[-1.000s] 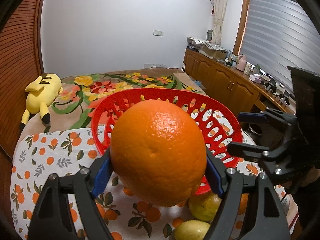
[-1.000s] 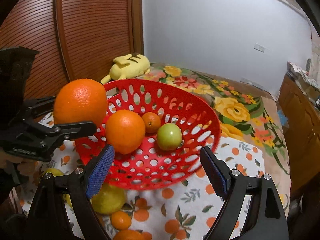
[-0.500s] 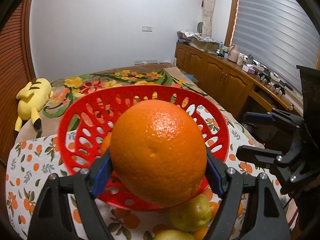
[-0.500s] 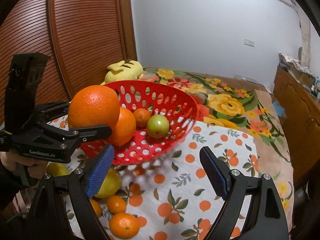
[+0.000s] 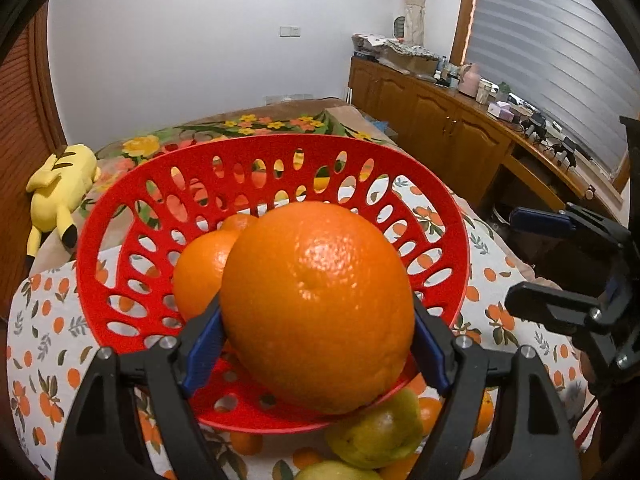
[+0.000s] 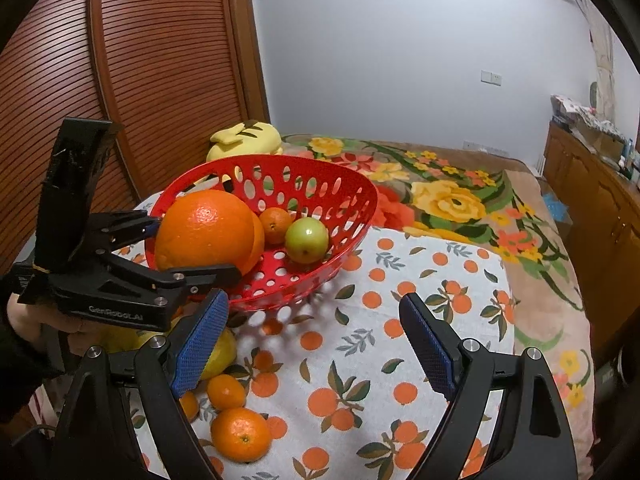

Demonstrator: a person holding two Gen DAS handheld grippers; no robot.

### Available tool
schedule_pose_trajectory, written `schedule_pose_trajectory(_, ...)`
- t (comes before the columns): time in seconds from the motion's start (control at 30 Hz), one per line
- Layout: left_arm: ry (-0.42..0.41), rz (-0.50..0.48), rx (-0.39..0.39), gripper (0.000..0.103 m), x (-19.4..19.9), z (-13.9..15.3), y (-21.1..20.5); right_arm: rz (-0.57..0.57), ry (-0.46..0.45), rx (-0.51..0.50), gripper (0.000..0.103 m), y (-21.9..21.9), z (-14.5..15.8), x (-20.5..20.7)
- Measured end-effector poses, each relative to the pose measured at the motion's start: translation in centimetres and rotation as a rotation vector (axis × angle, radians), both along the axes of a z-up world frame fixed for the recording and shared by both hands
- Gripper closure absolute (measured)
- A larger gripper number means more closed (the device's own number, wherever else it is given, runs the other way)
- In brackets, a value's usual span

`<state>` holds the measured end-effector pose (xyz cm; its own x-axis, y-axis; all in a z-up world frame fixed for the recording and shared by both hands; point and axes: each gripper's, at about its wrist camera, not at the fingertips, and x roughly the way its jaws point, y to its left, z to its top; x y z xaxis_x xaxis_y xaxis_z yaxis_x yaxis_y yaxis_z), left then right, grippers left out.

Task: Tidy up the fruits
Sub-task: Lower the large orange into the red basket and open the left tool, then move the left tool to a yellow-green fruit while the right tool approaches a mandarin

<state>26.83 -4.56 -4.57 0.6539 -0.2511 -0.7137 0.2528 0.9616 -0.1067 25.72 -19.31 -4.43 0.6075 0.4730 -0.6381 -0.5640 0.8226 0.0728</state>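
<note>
While the left tongs (image 5: 316, 344) pinch a big orange (image 5: 316, 300) between their blue pads, the right tongs (image 6: 314, 344) stand spread with nothing between them, over the orange-print cloth (image 6: 420, 280). Left wrist view: the big orange fills the middle of the frame, gripped on both sides, held over the near rim of the red basket (image 5: 132, 280). Just below it, outside the basket, sit a yellow-green fruit (image 5: 376, 432) and part of another at the frame bottom. Right wrist view, nearest: two small oranges lie on the cloth by the left pad, one lower (image 6: 240, 434) and one (image 6: 226, 392) just above it, with a yellow fruit (image 6: 224, 354) partly hidden behind the pad. The person's hand (image 6: 48, 320) holds the left tongs at the left edge. Inside the basket: a second orange (image 6: 258, 240) touching the held one from behind, a small orange (image 6: 276, 224) and a green fruit (image 6: 307, 240) just beside each other. The basket rests on the cloth, which covers the near end of a bed with a flowered blanket (image 6: 448, 200). Beyond the basket lies a yellow plush toy (image 6: 244, 140) near the slatted wooden door (image 6: 152, 72). Far right, a wooden cabinet (image 5: 440, 120) carries clutter under a window blind (image 5: 552, 48).
</note>
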Motion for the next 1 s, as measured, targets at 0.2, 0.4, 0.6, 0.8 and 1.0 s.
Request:
schedule_pose_trajectory(0.2,0.002,0.001,0.006,0.022,-0.1,0.0,-0.1,-0.001,0.008,0.002,0.014,0.0,-0.5,-0.6)
schedule_pose_trajectory(0.4,0.003,0.008,-0.005,0.022,-0.2,0.1,0.7,0.002,0.016,-0.004,0.014,0.3,-1.0,-1.5)
schedule_pose_trajectory(0.6,0.000,0.015,-0.023,0.022,-0.7,0.4,1.4,-0.002,0.018,0.002,0.014,0.5,-0.9,-2.0)
schedule_pose_trajectory(0.8,-0.055,0.015,-0.037,0.021,-1.7,1.6,1.8,-0.004,0.019,0.005,0.014,0.4,-1.0,-2.4)
schedule_pose_trajectory(1.0,-0.129,0.028,-0.043,0.020,-3.8,3.8,2.5,-0.010,0.019,0.013,0.014,0.4,-1.0,-3.4)
